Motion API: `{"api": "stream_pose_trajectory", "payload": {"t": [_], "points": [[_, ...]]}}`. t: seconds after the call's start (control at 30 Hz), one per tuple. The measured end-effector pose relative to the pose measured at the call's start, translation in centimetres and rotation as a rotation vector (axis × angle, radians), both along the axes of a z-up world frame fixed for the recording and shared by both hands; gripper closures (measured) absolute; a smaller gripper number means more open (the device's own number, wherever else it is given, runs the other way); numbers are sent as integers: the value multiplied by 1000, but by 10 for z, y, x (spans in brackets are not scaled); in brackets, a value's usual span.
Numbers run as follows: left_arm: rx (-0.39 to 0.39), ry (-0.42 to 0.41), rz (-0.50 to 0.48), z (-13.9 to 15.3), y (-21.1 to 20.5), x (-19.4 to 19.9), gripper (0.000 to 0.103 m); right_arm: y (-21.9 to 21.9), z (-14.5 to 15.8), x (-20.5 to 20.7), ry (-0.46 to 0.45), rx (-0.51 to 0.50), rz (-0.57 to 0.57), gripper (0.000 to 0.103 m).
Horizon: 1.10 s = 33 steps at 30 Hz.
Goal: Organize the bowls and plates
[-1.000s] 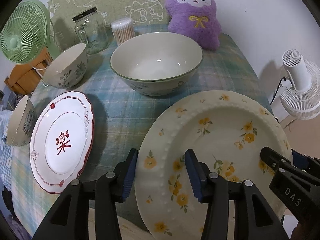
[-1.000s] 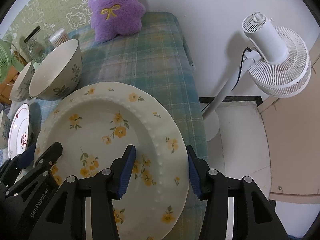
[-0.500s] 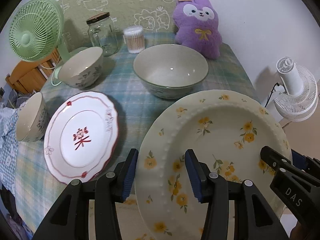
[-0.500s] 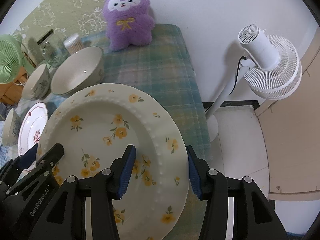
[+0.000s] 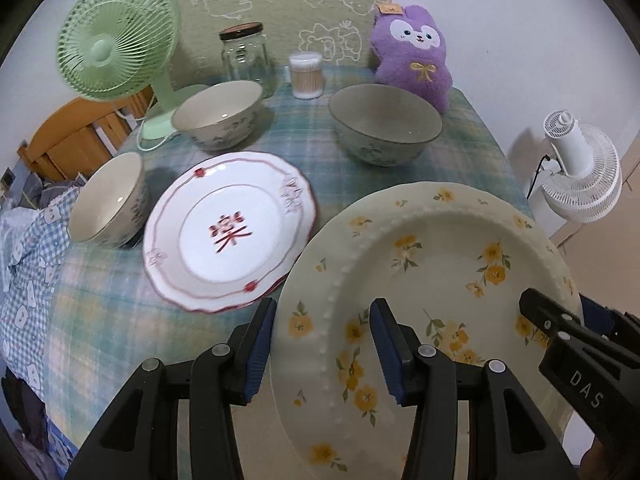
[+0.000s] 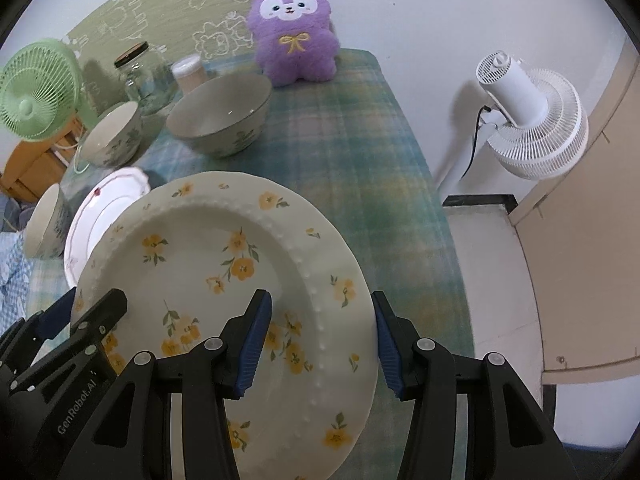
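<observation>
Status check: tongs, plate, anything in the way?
Left tongs and right tongs each clamp a rim of the yellow-flower plate. Plate held over the table's near edge. Red-trim plate just left of it; big bowl beyond.

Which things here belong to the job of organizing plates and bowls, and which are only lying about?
For the job: yellow-flower plate held by both tongs, red-pattern plate, three bowls.

Lying about: green fan, glass jar, cotton swab tub, purple plush, white fan.
</observation>
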State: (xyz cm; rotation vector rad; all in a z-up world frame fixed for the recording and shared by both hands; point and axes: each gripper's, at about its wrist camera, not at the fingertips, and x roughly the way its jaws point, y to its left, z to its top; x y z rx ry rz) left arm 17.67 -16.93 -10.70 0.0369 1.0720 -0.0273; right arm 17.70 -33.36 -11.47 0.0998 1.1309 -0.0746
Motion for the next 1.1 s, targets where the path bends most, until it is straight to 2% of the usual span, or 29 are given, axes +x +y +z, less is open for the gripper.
{"api": "stream_pose_trajectory", "payload": {"t": [0.47, 0.83, 1.0, 1.1], "points": [[26, 14, -17, -19, 45, -47, 55, 49, -20, -52, 29, -4, -7, 50], [38, 43, -54, -36, 55, -60, 55, 61, -42, -69, 70, -15, -35, 50], [106, 24, -86, -39, 48, -60, 55, 61, -50, -69, 87, -2, -54, 50], [120, 17, -91, -40, 46, -59, 54, 59, -51, -68, 90, 7, -65, 50]]}}
